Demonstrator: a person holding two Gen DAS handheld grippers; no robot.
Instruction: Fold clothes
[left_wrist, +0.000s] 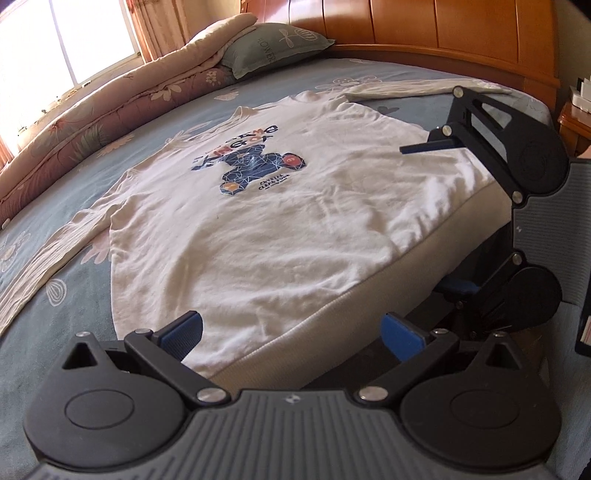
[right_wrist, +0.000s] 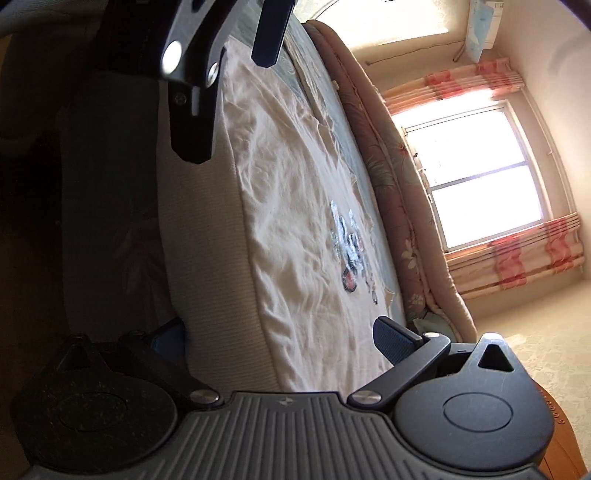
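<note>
A white long-sleeved sweatshirt (left_wrist: 277, 229) with a blue bear print (left_wrist: 255, 166) lies flat, front up, on the bed, both sleeves spread out. Its ribbed hem (left_wrist: 332, 317) hangs at the mattress edge. My left gripper (left_wrist: 291, 336) is open, its blue pads on either side of the hem's left part. My right gripper (left_wrist: 441, 218) is open too and straddles the hem's right corner, one finger above the cloth and one below. In the right wrist view the sweatshirt (right_wrist: 295, 229) runs away between the open right gripper (right_wrist: 282, 339), with the left gripper (right_wrist: 232, 88) beyond.
The bed has a blue floral sheet (left_wrist: 74, 295). A rolled quilt (left_wrist: 92, 122) lies along the far side and a green pillow (left_wrist: 273, 44) rests against the wooden headboard (left_wrist: 443, 33). A nightstand (left_wrist: 576, 122) stands at right. The window (right_wrist: 476, 177) has pink curtains.
</note>
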